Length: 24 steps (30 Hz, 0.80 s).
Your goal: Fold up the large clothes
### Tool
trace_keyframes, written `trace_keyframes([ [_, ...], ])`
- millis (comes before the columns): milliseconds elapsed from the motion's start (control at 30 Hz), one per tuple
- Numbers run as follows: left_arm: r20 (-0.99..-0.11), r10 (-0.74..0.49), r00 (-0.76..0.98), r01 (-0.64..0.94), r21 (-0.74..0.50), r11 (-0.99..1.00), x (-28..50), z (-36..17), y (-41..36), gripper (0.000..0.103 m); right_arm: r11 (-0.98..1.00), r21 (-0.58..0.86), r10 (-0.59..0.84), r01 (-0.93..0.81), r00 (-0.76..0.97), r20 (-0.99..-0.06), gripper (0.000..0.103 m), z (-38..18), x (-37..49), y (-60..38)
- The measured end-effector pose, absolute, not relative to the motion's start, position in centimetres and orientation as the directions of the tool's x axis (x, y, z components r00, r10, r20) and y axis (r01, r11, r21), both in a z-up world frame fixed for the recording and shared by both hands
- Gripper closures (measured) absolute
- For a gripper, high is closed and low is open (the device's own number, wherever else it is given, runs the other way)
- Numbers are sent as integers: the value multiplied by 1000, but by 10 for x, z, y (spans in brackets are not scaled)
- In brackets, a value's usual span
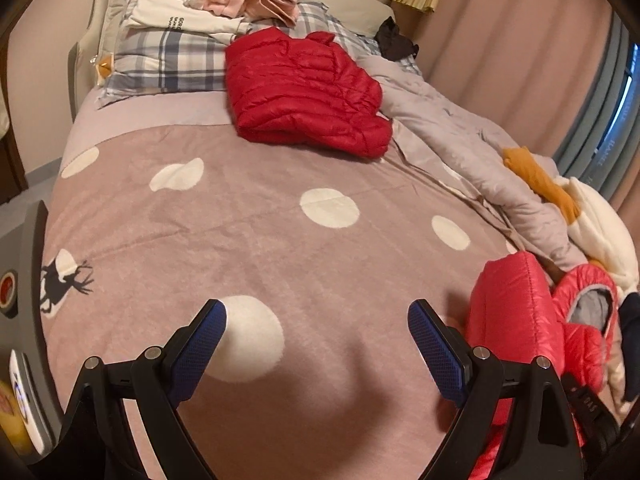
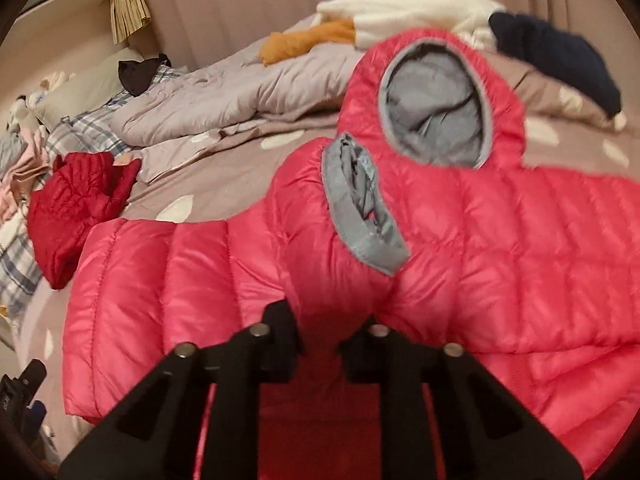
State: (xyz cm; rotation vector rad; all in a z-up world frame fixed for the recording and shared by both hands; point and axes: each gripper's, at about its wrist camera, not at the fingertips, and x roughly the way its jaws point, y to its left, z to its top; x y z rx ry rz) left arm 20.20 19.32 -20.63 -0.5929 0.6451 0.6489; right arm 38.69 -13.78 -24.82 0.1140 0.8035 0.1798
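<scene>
- The right tool (image 2: pixel 320 320) is clamped on a fold of the pink quilted down jacket with grey lining (image 2: pixel 460 240) at its near edge; the pads are buried in the fabric, so the grip serves to drag or lift that edge.
- The jacket lies spread on the bed's mauve blanket with white dots (image 1: pixel 260 232), hood (image 2: pixel 436 108) pointing away and one sleeve (image 2: pixel 140 300) stretched out to the left in the right wrist view. Judged from this layout, it is being flattened before the first fold.
- The left tool (image 1: pixel 316 332) hovers with jaws wide apart and nothing between them, above bare blanket just beside the jacket sleeve, placed to take a second hold.
- A red quilted down jacket, already folded (image 1: pixel 304 88), rests near the plaid pillows (image 1: pixel 168 60), well apart from the working area.
- A grey comforter (image 1: pixel 460 132) is bunched along the far side, leaving room for folding.
</scene>
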Motion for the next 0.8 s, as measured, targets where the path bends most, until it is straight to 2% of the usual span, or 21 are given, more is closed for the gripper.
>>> trace_keyframes([
  [367, -670, 326, 667, -635, -283, 719, 213, -199, 159, 12, 1000, 14, -5, 15, 838, -545, 91, -173, 360, -228],
  [500, -663, 308, 682, -599, -266, 755, 217, -198, 143, 12, 991, 43, -82, 126, 831, -550, 91, -165, 350, -296],
  [600, -649, 307, 696, -568, -236, 788, 220, -198, 129, 11, 978, 103, -86, 183, 797, -598, 90, -178, 348, -338],
  [700, -650, 300, 699, -545, -212, 811, 226, -200, 116, 11, 969, 134, -67, 205, 746, -662, 82, -204, 350, -363],
  [733, -660, 291, 693, -537, -203, 819, 230, -203, 111, 11, 966, 126, -79, 226, 722, -687, 77, -216, 352, -369],
  [767, -666, 287, 689, -533, -197, 823, 234, -204, 109, 11, 963, 124, -81, 240, 696, -714, 67, -229, 354, -373],
  [800, -672, 284, 684, -529, -188, 828, 236, -206, 106, 11, 959, 140, -67, 245, 680, -730, 63, -240, 355, -377],
])
